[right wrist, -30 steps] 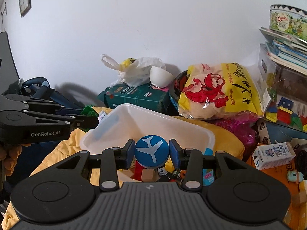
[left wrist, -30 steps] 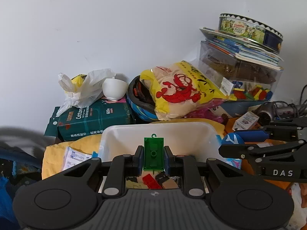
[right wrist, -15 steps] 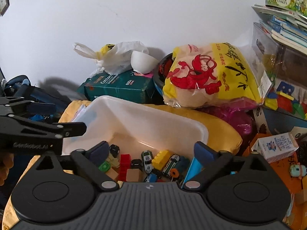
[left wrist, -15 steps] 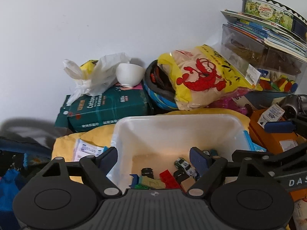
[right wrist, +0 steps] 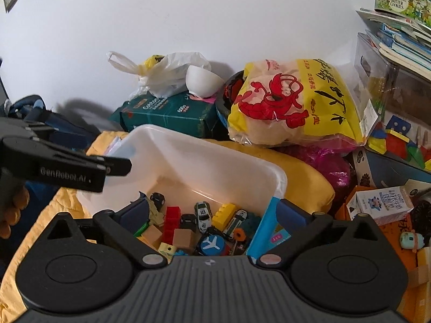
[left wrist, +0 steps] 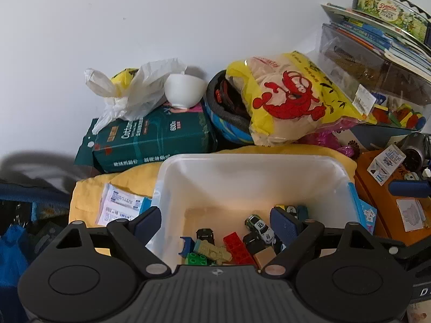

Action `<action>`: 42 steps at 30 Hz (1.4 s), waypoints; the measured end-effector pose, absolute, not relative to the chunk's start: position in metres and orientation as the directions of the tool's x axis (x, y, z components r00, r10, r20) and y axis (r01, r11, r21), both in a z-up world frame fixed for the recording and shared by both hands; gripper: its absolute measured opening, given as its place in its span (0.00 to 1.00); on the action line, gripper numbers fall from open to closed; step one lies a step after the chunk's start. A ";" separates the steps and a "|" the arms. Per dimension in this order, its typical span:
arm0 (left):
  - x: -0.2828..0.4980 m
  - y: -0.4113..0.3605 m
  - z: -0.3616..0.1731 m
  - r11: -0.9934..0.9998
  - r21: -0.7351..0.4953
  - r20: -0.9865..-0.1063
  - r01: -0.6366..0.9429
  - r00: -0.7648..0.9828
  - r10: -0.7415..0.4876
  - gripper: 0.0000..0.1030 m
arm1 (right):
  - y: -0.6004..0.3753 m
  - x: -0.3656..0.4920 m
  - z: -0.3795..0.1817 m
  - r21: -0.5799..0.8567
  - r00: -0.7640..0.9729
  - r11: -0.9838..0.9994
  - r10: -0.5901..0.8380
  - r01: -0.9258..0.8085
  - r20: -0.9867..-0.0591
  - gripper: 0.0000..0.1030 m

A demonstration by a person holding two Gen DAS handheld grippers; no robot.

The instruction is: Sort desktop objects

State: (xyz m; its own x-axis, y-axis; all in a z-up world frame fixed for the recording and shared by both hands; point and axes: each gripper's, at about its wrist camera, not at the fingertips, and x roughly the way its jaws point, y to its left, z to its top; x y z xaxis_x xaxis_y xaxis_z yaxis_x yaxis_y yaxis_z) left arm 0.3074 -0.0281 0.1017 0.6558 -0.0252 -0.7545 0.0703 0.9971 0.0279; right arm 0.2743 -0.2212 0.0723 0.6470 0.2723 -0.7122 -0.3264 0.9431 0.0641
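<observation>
Ahead of both grippers and below them sits the white bin, on a yellow cushion, with a heap of clutter behind it: the lobster bag, a green pack, a white bowl. Your left gripper has its jaws opening, nothing between them; its left finger hangs outside the bin's left wall, its right finger over the toys. Your right gripper is opening too, with nothing held; its right finger is outside the bin's right wall, beside a blue card. The sorted toys lie in the bin's near end, just under the fingers: the red brick, the green brick, the white car, and the plane disc right below the right gripper. What I would watch: since each gripper straddles a wall, a drop or a sideways pull could catch the rim and tip the bin on that soft cushion, spilling the pile. The two grippers are also close together, so a careless swing could knock one against the other. Lift clear before you turn away.
</observation>
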 end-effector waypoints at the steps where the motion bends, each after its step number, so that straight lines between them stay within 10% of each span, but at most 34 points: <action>1: 0.308 -0.028 0.103 0.997 0.034 -0.759 0.071 0.650 -0.020 0.87 | -0.221 0.275 0.072 0.060 0.641 0.944 0.266 -0.324 -0.720 1.00; 42: 0.319 -0.020 0.094 0.993 0.062 -0.811 0.101 0.585 -0.008 0.87 | -0.203 0.276 0.066 0.005 0.621 0.949 0.210 -0.315 -0.755 1.00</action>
State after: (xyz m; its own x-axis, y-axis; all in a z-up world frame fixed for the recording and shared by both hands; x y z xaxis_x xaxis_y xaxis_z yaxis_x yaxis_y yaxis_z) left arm 0.3188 -0.0203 0.0937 0.5853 -0.0085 -0.8108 0.1005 0.9930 0.0622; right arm 0.2765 -0.2029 0.0664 0.6210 0.2101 -0.7552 -0.3152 0.9490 0.0049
